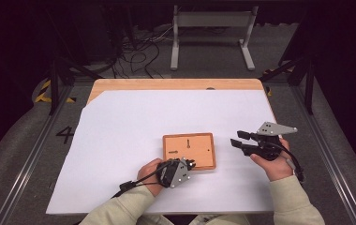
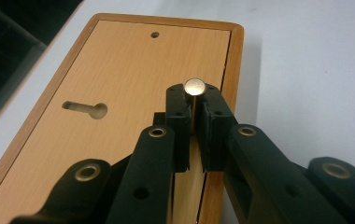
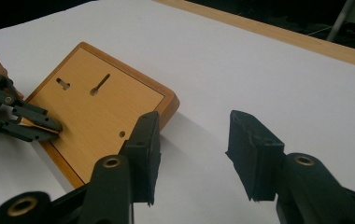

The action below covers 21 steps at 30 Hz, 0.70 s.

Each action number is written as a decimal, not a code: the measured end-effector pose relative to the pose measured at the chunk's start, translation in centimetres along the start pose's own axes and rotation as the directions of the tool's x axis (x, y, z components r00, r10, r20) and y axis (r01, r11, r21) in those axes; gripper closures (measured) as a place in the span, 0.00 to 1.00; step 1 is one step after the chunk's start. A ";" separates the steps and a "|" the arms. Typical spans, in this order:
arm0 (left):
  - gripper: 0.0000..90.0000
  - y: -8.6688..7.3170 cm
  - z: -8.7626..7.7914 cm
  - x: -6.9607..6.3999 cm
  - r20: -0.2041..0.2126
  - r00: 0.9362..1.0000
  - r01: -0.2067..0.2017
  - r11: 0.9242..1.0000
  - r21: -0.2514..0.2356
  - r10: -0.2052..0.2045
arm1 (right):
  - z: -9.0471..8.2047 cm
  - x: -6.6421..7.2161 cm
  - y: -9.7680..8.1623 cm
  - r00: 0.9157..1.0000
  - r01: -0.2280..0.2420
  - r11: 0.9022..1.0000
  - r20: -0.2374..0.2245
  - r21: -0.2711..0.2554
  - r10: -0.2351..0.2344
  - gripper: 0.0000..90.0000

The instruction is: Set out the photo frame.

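Bench [image 1: 120, 85]: light wood top, mostly under a smooth white sheet [image 1: 129, 140]; bare wood strip along the far edge, and the sheet's far-left corner is cut off on a slant.

Left gripper [image 1: 191, 164], near the front edge, left of centre: matte black jaws pressed onto a thin brass-coloured pin [image 2: 195, 87] with a round, flat, shiny head. Pin stands roughly upright between the pads, over the board's near edge.

Board [image 1: 199, 146], just right of the bench's centre, flat on the sheet: rectangular, rounded corners, orange-brown wood grain with a slightly darker raised rim. Face carries a keyhole slot [image 3: 100, 84], a shorter slot [image 3: 63, 83] and a small round hole [image 3: 122, 134].

Right gripper [image 1: 236, 139], right of the board and apart from it: jaws spread, nothing between them, above the bare sheet. Grey three-cornered plate on top.
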<state>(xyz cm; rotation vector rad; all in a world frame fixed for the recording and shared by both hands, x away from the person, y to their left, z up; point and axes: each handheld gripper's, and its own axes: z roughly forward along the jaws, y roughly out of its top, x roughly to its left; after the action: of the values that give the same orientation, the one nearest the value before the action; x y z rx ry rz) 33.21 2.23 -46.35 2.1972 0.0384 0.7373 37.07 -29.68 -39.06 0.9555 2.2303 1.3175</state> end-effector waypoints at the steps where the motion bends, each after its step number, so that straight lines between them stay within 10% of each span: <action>1: 0.94 0.0 0.0 -0.1 -0.002 1.000 -0.010 1.000 -0.002 0.010 | 0.0 0.1 0.0 1.000 0.002 1.000 -0.001 0.002 -0.002 0.59; 12: 0.94 -0.2 0.0 -0.2 -0.003 1.000 0.002 1.000 -0.014 -0.002 | 1.7 1.0 1.6 0.998 0.011 0.991 -0.066 0.136 -0.002 0.39; 21: 0.94 -0.2 0.0 -0.2 -0.005 1.000 0.004 1.000 -0.015 -0.004 | 6.1 0.8 3.3 0.972 -0.105 0.947 -0.168 0.304 0.162 0.29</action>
<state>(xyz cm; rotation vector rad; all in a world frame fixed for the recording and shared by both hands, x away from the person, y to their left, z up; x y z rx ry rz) 33.10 2.38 -46.58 2.1802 0.0402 0.7389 41.48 -24.25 -39.16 1.1445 2.6040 1.1982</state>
